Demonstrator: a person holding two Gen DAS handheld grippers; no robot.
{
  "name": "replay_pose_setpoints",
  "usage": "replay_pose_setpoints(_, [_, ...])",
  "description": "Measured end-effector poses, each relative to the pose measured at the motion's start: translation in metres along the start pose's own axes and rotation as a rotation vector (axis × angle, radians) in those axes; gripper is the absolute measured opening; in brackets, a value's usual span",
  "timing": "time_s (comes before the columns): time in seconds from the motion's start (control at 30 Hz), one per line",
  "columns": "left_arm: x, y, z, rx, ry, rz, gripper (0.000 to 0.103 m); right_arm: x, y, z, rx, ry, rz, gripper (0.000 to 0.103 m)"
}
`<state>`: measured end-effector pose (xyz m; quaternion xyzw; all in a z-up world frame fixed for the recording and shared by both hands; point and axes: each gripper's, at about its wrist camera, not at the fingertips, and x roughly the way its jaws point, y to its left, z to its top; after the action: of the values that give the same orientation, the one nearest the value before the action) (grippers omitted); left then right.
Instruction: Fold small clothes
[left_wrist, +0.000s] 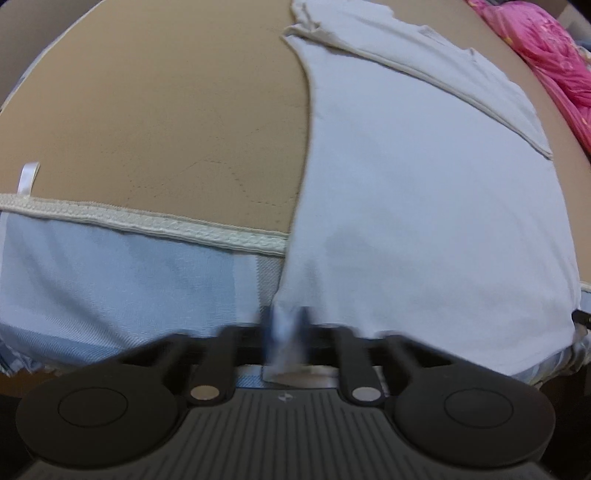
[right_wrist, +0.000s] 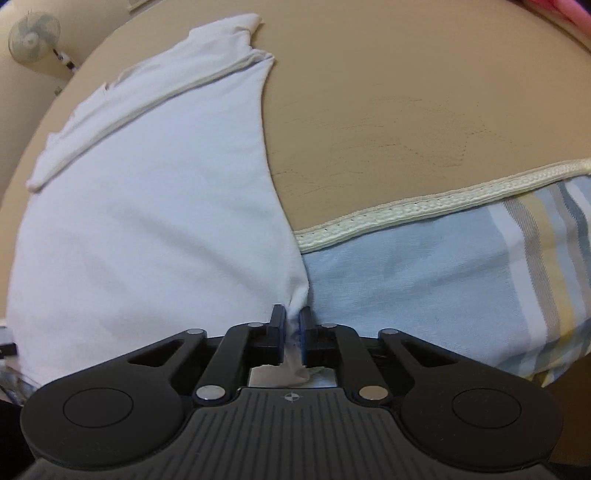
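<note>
A small white shirt (left_wrist: 424, 206) lies spread on a tan mattress (left_wrist: 166, 122), its far part with a sleeve folded over. My left gripper (left_wrist: 288, 325) is shut on the shirt's near left corner, blurred by motion. In the right wrist view the same shirt (right_wrist: 147, 206) fills the left side on the mattress (right_wrist: 424, 110). My right gripper (right_wrist: 291, 325) is shut on the shirt's near right corner, with white cloth pinched between the blue pads.
A cream piped mattress edge (left_wrist: 147, 221) runs across, also in the right wrist view (right_wrist: 443, 206). Below it hangs a blue striped sheet (right_wrist: 443, 277). Pink fabric (left_wrist: 546, 48) lies at the far right. A wall fan (right_wrist: 33, 35) stands far left.
</note>
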<state>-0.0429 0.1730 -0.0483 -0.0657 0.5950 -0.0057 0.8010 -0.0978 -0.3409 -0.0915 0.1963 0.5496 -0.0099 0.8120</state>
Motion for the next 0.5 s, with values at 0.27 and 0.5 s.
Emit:
replay_pose_setpoints(0.27, [-0.002,0.01,-0.013,-0.095,0.033,-0.01,0.021,-0.005,-0.011,-0.002,0.049,0.014,0.001,0.019])
replay_pose_setpoints(0.5, [0.0,-0.001,-0.014,-0.04,0.022,0.015,0.022,-0.001,-0.003,-0.003,-0.003,0.032,-0.027,0.019])
